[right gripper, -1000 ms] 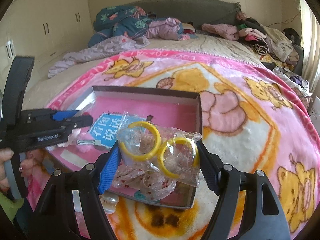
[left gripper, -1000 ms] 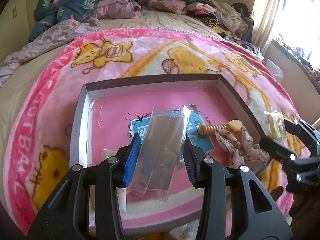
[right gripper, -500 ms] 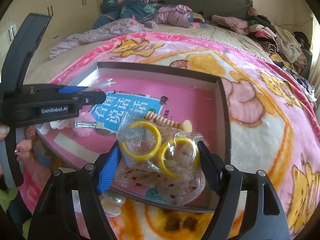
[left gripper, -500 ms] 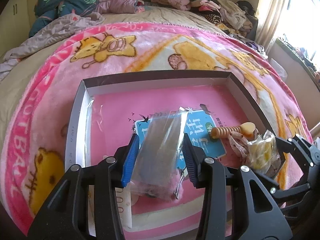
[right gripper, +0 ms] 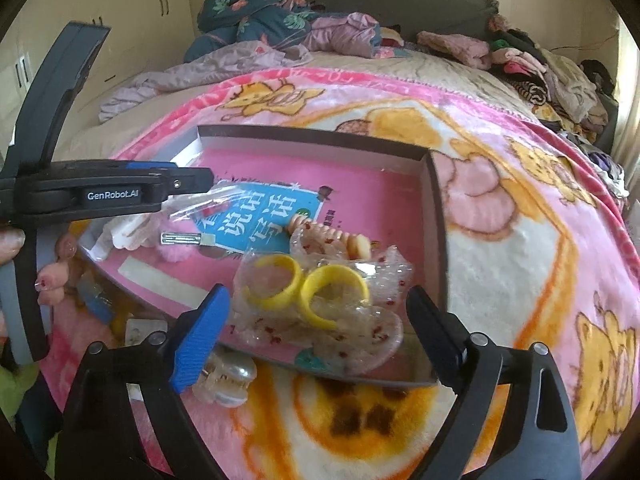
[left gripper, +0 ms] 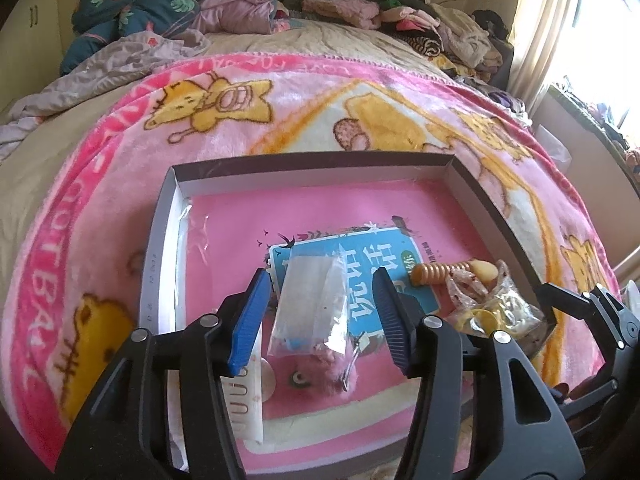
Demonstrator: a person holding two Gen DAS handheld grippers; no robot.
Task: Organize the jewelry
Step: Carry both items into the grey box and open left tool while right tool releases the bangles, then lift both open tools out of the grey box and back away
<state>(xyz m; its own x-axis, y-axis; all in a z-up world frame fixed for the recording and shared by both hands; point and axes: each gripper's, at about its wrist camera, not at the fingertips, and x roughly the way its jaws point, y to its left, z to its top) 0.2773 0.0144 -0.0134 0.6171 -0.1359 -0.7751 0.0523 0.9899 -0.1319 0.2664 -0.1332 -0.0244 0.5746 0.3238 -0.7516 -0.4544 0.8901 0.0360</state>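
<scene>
Both grippers are over the shallow box (left gripper: 492, 204) on the pink blanket (left gripper: 120, 200), mid drop-off.

Left gripper (left gripper: 320, 312): jaws opening, blue pads clear on both sides of the clear flat packet (left gripper: 310, 308). The packet lies between them, not pinched, on the box floor near the near-left corner, partly over the blue card (left gripper: 376, 264) and a pink fluffy piece (left gripper: 324, 372).

Right gripper (right gripper: 316, 320): jaws opening, already wide. The bag of yellow bangles (right gripper: 308, 292) sits between the pads and I see neither one pressing on it. It rests at the box's near-right corner on top of a speckled clear bag (right gripper: 320, 336), with a beaded amber bracelet (right gripper: 332, 236) just behind it.

Step in hand, as I read it: releasing both packets into the box.

Next move likely calls for backing both grippers out without dragging the film; the plastic is light and could catch on a pad. The bangle bag sits on a slippery heap, so it may slide.

Still outside the box: a pearl claw clip (right gripper: 228, 380) on the blanket just off the near edge, beside the right gripper's left pad. Probably the next pick, and it needs narrower jaws.
</scene>
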